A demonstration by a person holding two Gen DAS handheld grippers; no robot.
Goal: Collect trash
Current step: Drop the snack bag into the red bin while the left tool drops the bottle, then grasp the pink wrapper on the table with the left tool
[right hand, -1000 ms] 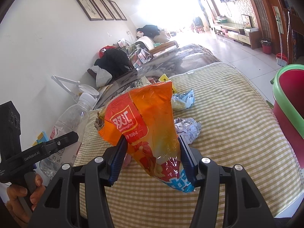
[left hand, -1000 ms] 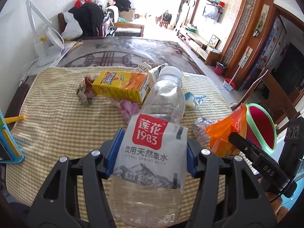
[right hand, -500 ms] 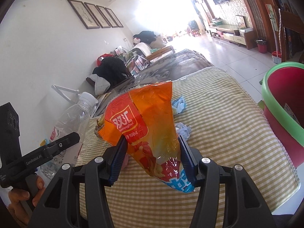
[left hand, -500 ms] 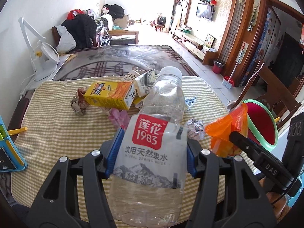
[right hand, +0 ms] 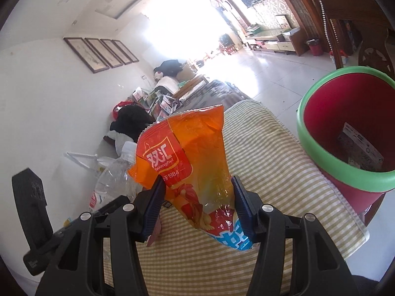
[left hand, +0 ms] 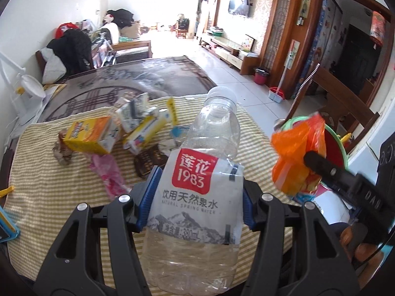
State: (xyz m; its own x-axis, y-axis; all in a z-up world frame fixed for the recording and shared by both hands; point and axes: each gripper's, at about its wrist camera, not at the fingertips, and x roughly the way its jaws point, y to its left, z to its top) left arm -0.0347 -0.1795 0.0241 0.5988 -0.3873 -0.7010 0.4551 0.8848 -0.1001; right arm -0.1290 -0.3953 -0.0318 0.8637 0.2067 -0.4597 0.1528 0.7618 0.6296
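My left gripper (left hand: pixel 197 197) is shut on an empty clear water bottle (left hand: pixel 205 172) with a red and white label, held above the near edge of the table. My right gripper (right hand: pixel 197 204) is shut on an orange snack bag (right hand: pixel 187 155), held over the table's right end. That bag (left hand: pixel 298 153) also shows at the right of the left wrist view. A red bin with a green rim (right hand: pixel 345 133) stands just past the table's right edge, with a flattened carton inside. The bottle (right hand: pixel 113 175) appears left of the bag.
On the yellow striped cloth (left hand: pixel 61 192) lie a yellow juice carton (left hand: pixel 91 135), white cartons (left hand: pixel 140 123), a pink wrapper (left hand: pixel 111 175), a brown wrapper (left hand: pixel 150 160) and a crumpled scrap (left hand: pixel 63 153). A wooden chair (left hand: pixel 343 93) stands behind the bin. A white fan (left hand: pixel 29 91) is at far left.
Both grippers have swung right, carrying the bottle and the bag toward the red bin, which now looms larger. Both views have rolled. The grips are unchanged.
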